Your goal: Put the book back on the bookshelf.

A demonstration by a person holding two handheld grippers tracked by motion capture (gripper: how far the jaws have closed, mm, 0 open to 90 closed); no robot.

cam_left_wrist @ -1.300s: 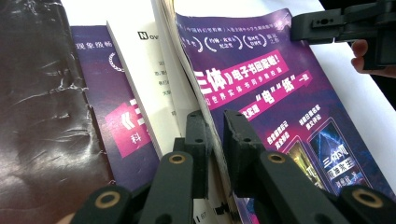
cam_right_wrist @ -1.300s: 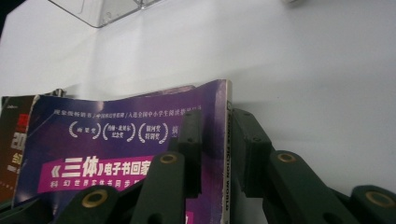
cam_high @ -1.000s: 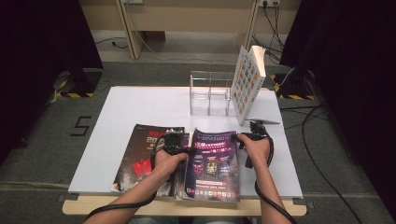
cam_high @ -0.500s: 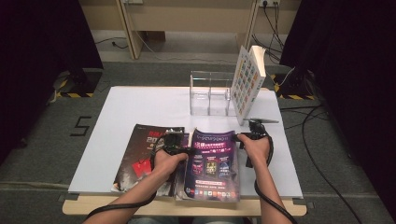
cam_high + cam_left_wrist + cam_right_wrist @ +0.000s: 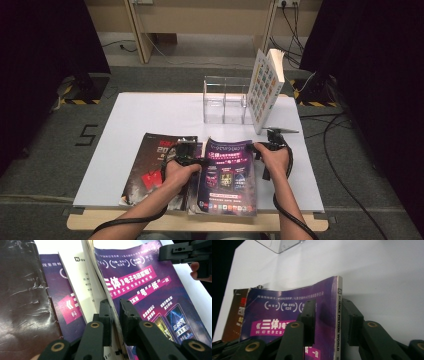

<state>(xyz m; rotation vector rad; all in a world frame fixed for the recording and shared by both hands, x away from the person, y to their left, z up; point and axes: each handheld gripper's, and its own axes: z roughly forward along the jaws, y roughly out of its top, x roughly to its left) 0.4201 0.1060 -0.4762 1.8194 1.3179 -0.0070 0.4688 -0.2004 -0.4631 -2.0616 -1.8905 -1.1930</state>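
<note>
Right gripper view: purple magazine's [image 5: 294, 312] spine lies between the right claw's [image 5: 328, 322] jaws.

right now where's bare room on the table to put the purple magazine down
Free: the white table left of the clear holder, behind the dark magazine, and the strip right of the right claw. Crowded: the front middle, around the purple magazine.

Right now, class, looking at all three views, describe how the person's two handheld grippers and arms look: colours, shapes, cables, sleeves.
Both the left gripper and the right gripper are black, each with two blocky jaws on linked bars joined by brass-coloured pivot rivets. A black cable trails from each back along the forearm. The right gripper carries a grey plate on top. The forearms are bare, with no sleeves in view.
</note>
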